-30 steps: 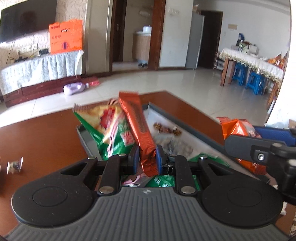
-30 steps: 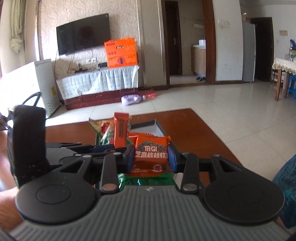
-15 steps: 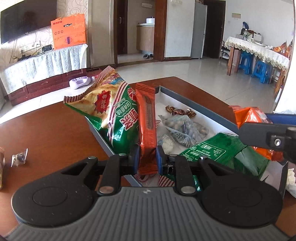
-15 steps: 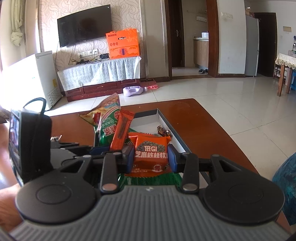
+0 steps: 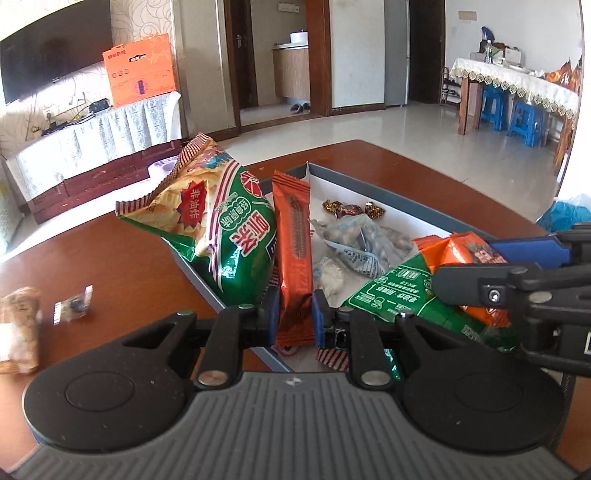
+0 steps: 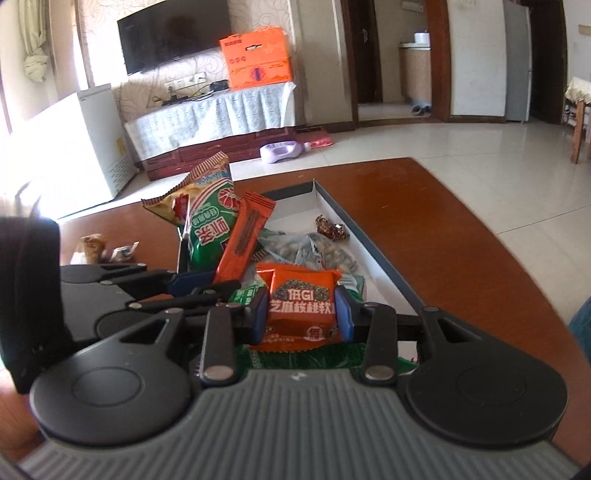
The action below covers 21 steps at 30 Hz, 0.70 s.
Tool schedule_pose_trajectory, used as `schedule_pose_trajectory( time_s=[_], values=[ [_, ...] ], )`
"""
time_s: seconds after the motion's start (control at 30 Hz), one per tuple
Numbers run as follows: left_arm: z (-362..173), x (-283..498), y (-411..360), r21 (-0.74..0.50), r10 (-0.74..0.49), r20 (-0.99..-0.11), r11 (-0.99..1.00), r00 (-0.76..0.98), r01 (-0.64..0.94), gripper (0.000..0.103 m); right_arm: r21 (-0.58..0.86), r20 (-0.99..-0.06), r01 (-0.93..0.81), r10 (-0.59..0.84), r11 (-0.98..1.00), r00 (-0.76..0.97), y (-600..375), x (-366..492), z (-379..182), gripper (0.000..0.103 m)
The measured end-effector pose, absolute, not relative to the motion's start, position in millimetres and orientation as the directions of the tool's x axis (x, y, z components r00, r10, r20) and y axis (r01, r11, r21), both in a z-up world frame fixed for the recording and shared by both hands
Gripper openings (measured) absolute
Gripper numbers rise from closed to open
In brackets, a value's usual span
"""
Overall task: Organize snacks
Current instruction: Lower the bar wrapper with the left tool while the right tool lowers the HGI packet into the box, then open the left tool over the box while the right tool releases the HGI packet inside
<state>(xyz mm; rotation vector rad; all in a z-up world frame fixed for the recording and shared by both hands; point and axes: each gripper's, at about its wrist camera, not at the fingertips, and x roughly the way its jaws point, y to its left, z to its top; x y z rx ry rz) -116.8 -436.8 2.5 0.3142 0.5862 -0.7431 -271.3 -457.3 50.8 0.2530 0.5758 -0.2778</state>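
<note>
Left claw (image 5: 294, 314) pinches a long orange bar (image 5: 293, 254); right claw (image 6: 301, 315) squeezes an orange snack pack (image 6: 301, 306). Both hang over the box (image 6: 373, 254). Next, I think: lower, let go.

Behind my work surface I see a black wall-mounted television (image 6: 173, 31), with an orange cardboard gift box (image 6: 258, 57) on a low cabinet draped in pale cloth (image 6: 221, 114). A lilac plastic bottle (image 6: 280, 151) lies on the tiled floor. Blue plastic stools (image 5: 513, 116) stand under a lace-covered dining table (image 5: 517, 83).
</note>
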Motion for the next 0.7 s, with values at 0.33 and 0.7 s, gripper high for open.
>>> schedule_pose_trajectory(
  time_s=[0.33,0.7],
  values=[
    [4.2,-88.8,-389.5,0.096,-0.501,-0.599,0.730,0.625,0.677,0.023,0.139,-0.573,0.203,-0.089,0.969,0.815,-402.8,-260.5,49.4,0.040],
    [11.9,-85.3,-384.4,0.043,-0.518,-0.589,0.746,0.620,0.665,0.023,0.077,-0.537,0.209,-0.135,0.975,0.833,-401.3,-269.2,55.1,0.041]
  ],
)
